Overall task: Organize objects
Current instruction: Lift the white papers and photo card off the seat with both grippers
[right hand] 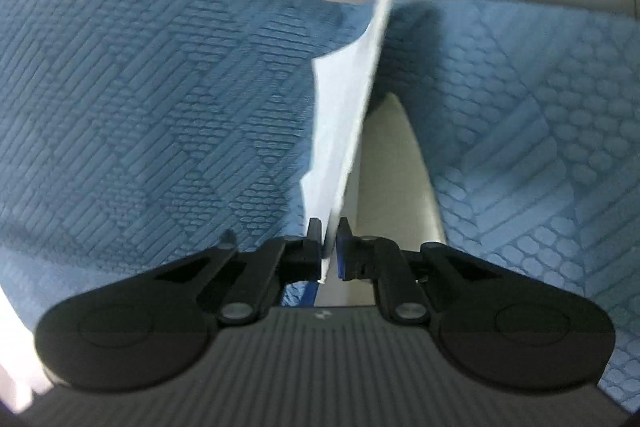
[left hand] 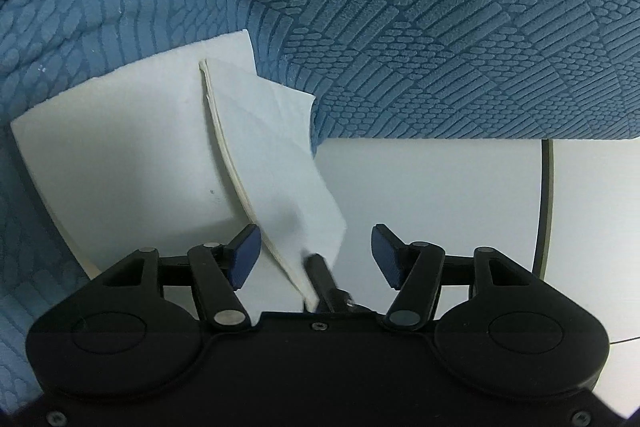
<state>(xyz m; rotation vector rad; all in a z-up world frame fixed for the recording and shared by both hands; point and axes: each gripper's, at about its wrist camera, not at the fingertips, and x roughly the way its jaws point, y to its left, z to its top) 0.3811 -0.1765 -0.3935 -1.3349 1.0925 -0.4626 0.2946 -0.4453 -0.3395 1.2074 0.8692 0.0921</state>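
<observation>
A blue textured cloth point(left hand: 440, 27) covered most of the white surface point(left hand: 440, 207), its edge lying across the surface near the far side. On it and over its edge lay a white board point(left hand: 120, 155), with a thin white sheet point(left hand: 280, 155) standing on its edge above it. The board looked stiff and light; the sheet looked soft, light and easy to crease or tear, so it seemed best held near a corner or border with a gentle pinch. The right gripper point(right hand: 329, 239) was clenched on the lower edge of the sheet point(right hand: 348, 99), which rose upright from its pads. The left gripper point(left hand: 316, 251) stood released, its blue pads point(left hand: 246, 255) apart on either side of the sheet's lower corner, touching nothing.
</observation>
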